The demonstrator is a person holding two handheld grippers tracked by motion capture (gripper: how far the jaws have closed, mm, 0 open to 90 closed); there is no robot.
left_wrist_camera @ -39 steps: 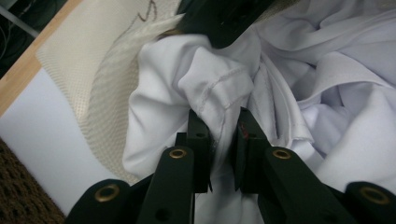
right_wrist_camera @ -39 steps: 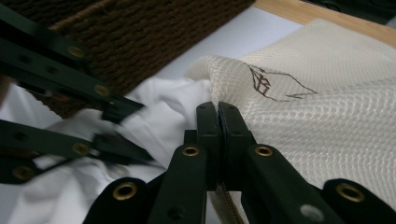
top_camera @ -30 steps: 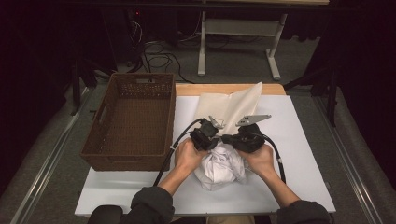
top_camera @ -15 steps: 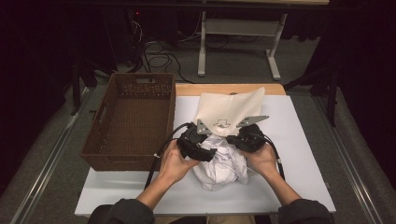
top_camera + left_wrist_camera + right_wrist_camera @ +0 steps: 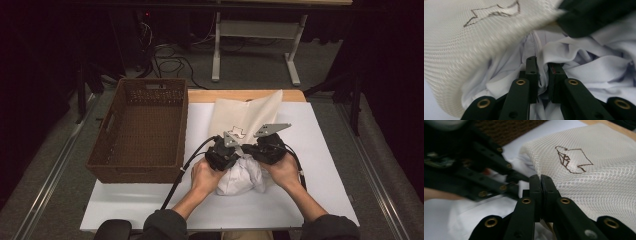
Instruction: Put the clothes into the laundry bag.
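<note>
A cream mesh bag [image 5: 240,112] with a dark line drawing lies on the white board, its mouth toward me. A crumpled white cloth [image 5: 240,177] sits at that mouth. My left gripper [image 5: 234,159] has just been closing, and a fold of the white cloth [image 5: 584,57] is pinched between its jaws [image 5: 542,62], under the raised mesh bag [image 5: 469,45]. My right gripper [image 5: 254,152] is shut on the mesh bag's rim [image 5: 599,177], its jaws [image 5: 540,178] pressed together there. In the right gripper view, the left gripper [image 5: 474,170] is close by.
A brown wicker basket [image 5: 102,135] stands on the left part of the table, holding nothing that I can see. The white board [image 5: 325,150] has bare room to the right of the hands. Table legs and cables lie on the floor beyond.
The left hand drew back to the left half a second ago, then came in again beside the right gripper at the cloth. The right hand stayed in place.
</note>
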